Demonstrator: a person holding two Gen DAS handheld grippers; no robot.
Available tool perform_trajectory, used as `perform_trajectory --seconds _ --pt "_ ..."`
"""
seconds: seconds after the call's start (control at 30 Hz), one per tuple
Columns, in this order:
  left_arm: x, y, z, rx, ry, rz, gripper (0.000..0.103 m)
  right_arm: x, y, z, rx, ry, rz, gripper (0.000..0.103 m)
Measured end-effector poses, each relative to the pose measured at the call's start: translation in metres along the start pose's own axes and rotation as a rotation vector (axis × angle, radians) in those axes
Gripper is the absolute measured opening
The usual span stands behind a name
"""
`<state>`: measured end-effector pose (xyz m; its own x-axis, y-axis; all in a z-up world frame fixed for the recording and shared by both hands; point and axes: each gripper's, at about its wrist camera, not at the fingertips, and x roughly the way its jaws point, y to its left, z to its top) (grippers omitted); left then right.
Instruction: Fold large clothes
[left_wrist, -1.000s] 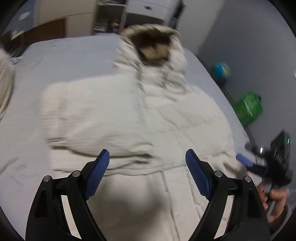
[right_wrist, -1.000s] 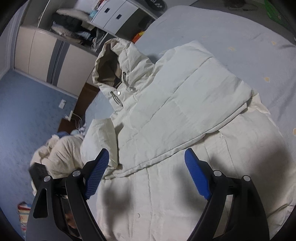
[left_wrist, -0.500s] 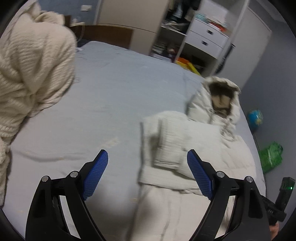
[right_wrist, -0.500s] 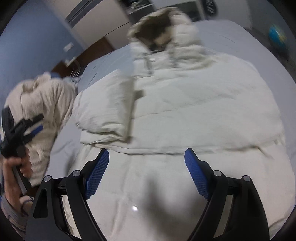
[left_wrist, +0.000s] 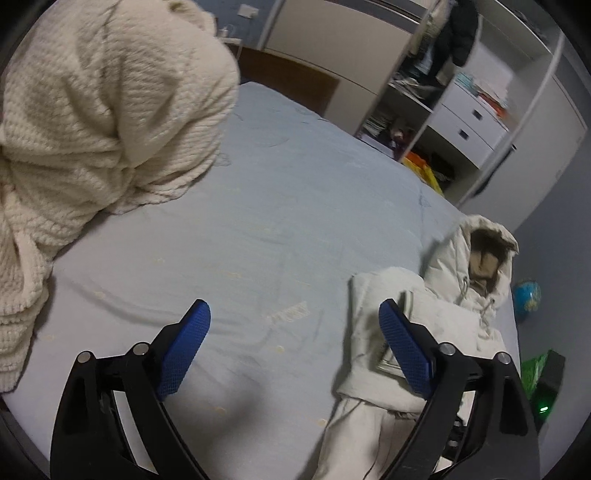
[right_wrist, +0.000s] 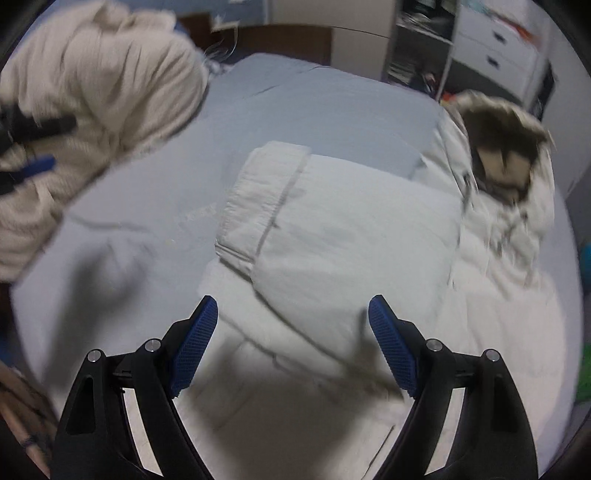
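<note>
Both the left tongs (left_wrist: 291, 332) and right tongs (right_wrist: 291, 325) gape wide, empty, above the bed (left_wrist: 280, 206); the cream coat (right_wrist: 351, 236) lies along its right edge, sleeves folded in.

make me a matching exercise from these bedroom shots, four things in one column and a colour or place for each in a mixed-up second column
Things:
1. puffer coat
2. knitted blanket
3. globe
4. left gripper fingertip pads

Colour or place:
A. cream, heaped at the left side of the bed
B. blue, textured, spread apart
C. off-white, lying flat on the bed with a sleeve folded across it
D. blue and green, on the floor past the bed's right edge

Pairs: 1-C, 2-A, 3-D, 4-B
</note>
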<state>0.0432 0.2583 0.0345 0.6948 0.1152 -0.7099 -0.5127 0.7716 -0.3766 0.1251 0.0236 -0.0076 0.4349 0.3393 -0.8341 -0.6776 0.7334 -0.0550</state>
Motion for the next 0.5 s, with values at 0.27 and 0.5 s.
perform_trajectory --seconds 0.27,0.5 --pt "0.003 0.018 0.005 -0.067 0.015 -0.017 0.089 0.056 0.042 0.017 -0.225 0.111 -0.232 0.080" --pt "0.014 0.009 0.003 -0.051 0.041 -0.030 0.089 0.067 0.034 0.023 -0.220 0.098 -0.263 0.064"
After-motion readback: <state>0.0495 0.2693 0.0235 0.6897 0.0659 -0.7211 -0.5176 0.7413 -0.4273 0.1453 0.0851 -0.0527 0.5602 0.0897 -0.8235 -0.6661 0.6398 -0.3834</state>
